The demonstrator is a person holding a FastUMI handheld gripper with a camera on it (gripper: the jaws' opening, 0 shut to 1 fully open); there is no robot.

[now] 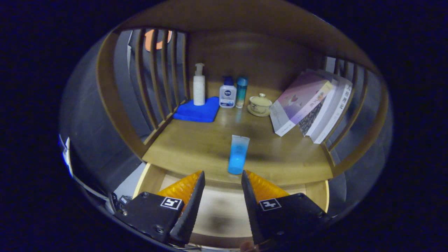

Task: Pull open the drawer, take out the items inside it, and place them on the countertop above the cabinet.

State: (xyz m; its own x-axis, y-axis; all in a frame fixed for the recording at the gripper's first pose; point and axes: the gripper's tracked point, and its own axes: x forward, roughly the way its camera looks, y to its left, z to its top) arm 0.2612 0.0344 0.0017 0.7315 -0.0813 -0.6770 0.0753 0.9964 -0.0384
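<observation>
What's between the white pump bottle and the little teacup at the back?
In the gripper view, two bottles stand between the pump bottle and the teacup: a white bottle and a slim teal bottle. The claw is open.

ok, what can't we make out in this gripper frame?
- Open drawer: its front part sits behind the gripper, whose open fingers hold nothing, so leftover items cannot be ruled out.
- Blue tube on the countertop, just ahead of the fingers: print not legible.
- Books: spine text too small and warped by the fisheye.
- Lidded cup: contents hidden by its lid.
- Behind the slats: dark, unclear.
</observation>
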